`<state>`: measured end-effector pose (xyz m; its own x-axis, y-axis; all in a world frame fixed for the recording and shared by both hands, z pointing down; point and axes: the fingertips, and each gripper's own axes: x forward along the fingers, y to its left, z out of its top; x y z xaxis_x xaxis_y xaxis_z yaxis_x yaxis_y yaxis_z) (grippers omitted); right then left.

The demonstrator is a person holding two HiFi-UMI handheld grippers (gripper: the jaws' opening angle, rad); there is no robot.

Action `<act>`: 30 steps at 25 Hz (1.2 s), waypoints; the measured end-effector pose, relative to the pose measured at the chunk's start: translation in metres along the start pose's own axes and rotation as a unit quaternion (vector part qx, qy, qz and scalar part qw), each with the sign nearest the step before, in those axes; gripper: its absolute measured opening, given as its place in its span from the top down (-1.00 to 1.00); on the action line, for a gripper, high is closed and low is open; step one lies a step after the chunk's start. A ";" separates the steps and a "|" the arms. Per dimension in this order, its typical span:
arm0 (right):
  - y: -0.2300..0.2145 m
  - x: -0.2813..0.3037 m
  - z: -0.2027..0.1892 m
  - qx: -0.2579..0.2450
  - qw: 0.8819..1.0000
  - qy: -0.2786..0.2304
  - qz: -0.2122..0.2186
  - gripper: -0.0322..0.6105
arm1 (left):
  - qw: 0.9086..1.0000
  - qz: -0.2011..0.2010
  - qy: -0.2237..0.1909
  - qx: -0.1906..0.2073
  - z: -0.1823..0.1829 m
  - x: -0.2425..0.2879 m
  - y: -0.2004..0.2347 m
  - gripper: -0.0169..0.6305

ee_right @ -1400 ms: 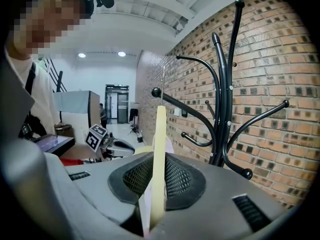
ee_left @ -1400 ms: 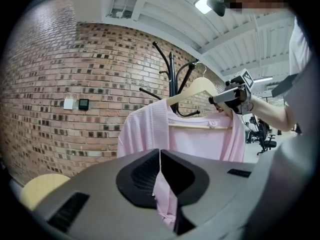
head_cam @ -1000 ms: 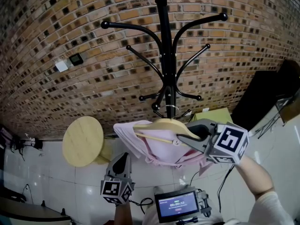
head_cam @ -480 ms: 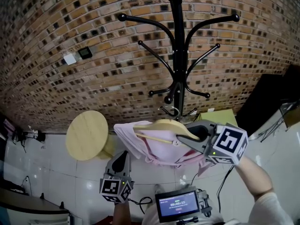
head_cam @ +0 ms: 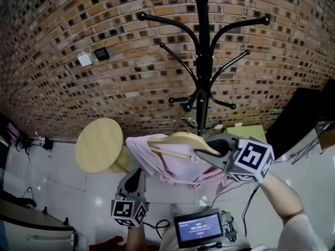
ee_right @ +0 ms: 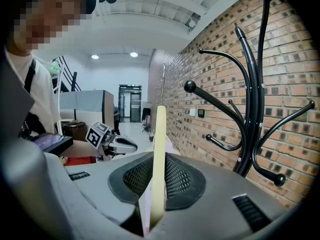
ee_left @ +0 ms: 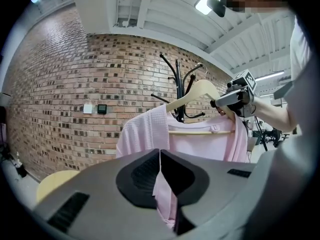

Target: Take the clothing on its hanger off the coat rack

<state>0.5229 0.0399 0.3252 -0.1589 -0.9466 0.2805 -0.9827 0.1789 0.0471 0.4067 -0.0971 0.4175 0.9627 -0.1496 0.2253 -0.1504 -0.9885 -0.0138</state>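
pink garment on wooden hanger near black rack.

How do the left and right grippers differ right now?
The right gripper clamps the wooden hanger, while the left gripper pinches the pink garment. In the head view the right gripper sits up at the hanger's end, and the left gripper sits lower, under the garment's hanging edge. Shared: both have their fingers shut on what they hold.
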 end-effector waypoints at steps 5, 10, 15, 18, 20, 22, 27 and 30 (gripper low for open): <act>0.002 -0.008 0.002 -0.011 1.000 0.011 0.010 0.79 | 1.000 0.011 -0.003 -0.004 0.006 -0.002 -0.011 0.91; 0.005 -0.022 -0.003 -0.020 0.999 0.015 0.022 0.79 | 1.000 0.020 -0.007 -0.008 0.007 -0.004 -0.033 0.91; 0.003 -0.037 -0.012 -0.023 0.999 0.016 0.033 0.79 | 0.999 0.032 -0.006 -0.012 0.002 -0.005 -0.054 0.91; 0.002 -0.042 -0.014 -0.021 0.999 0.009 0.039 0.79 | 0.999 0.039 -0.005 -0.016 0.000 -0.005 -0.062 0.91; 0.002 -0.046 -0.016 -0.022 0.999 0.017 0.044 0.79 | 0.999 0.043 -0.003 -0.019 0.001 -0.006 -0.067 0.91; 0.003 -0.049 -0.016 -0.025 0.998 0.022 0.048 0.79 | 0.999 0.046 -0.001 -0.020 0.003 -0.007 -0.072 0.91; 0.004 -0.051 -0.017 -0.027 0.998 0.014 0.058 0.79 | 0.998 0.056 -0.001 -0.022 0.002 -0.011 -0.079 0.91; 0.007 -0.054 -0.017 -0.033 0.997 0.019 0.062 0.79 | 0.998 0.059 -0.001 -0.021 0.004 -0.013 -0.082 0.91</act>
<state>0.5263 0.0962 0.3265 -0.2746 -0.9051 0.3247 -0.9471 0.3130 0.0715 0.4075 -0.0144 0.4115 0.9385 -0.2645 0.2220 -0.2716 -0.9624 0.0015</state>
